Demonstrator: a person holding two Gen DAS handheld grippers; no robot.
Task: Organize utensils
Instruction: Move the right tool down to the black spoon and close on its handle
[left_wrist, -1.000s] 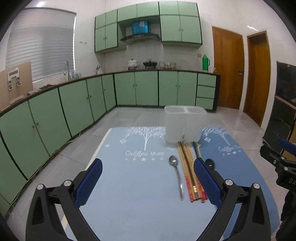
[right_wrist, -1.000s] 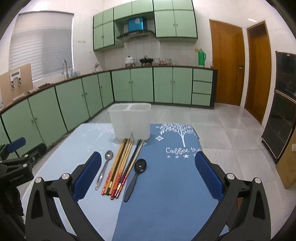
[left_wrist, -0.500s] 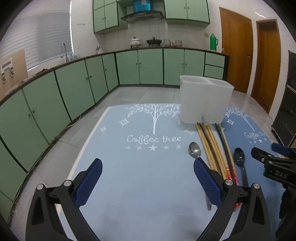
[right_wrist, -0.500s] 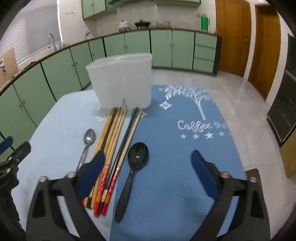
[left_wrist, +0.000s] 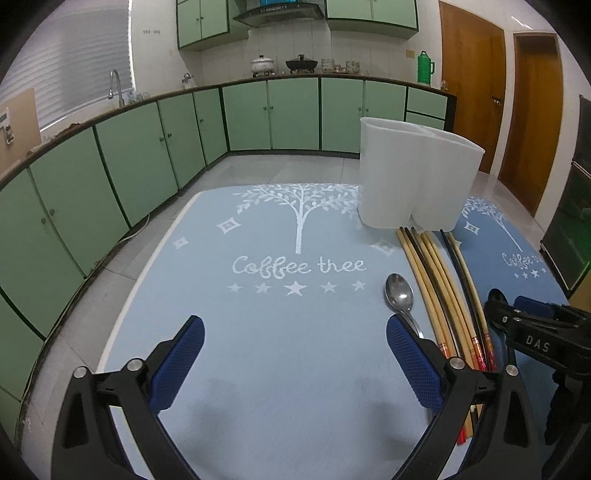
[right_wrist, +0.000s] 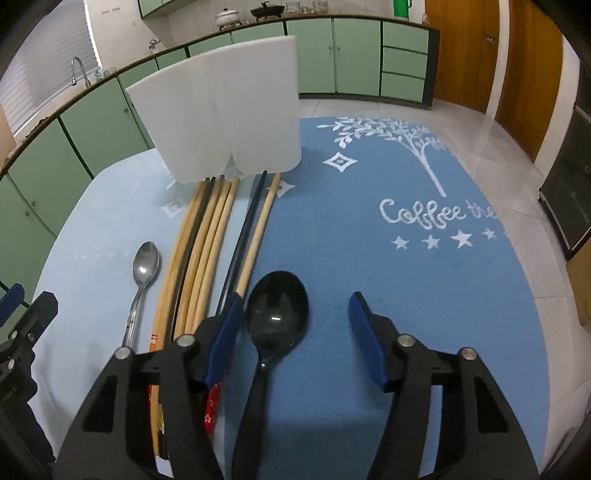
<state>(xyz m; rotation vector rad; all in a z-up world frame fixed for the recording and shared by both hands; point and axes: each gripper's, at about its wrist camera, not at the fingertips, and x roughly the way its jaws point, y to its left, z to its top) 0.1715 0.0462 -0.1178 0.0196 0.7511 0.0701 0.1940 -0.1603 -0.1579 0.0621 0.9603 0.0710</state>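
- Spreading under everything, we see two mats side by side: a pale blue mat (left_wrist: 258, 350) on our left and a darker blue mat (right_wrist: 369, 229) on our right, each printed with a white tree and the words "Coffee tree".
- We find the white two-compartment holder (right_wrist: 221, 110) standing upright at the far end, straddling the seam between the mats; neither view shows its inside.
- We count a bundle of chopsticks (right_wrist: 207, 229) lying lengthwise just in front of the holder, mostly bamboo with a couple of dark ones, their far tips almost touching its base.
- We hold the left gripper (left_wrist: 295, 365) low over the pale mat, jaws wide apart and nothing between them.
- We hold the right gripper (right_wrist: 295, 332) tilted down over the black spoon (right_wrist: 277, 314), its jaws closing; the bowl lies between the blue pads, which do not press on it.
- We see the metal spoon (right_wrist: 142, 273) lying on the pale mat just left of the chopsticks, bowl toward the holder.
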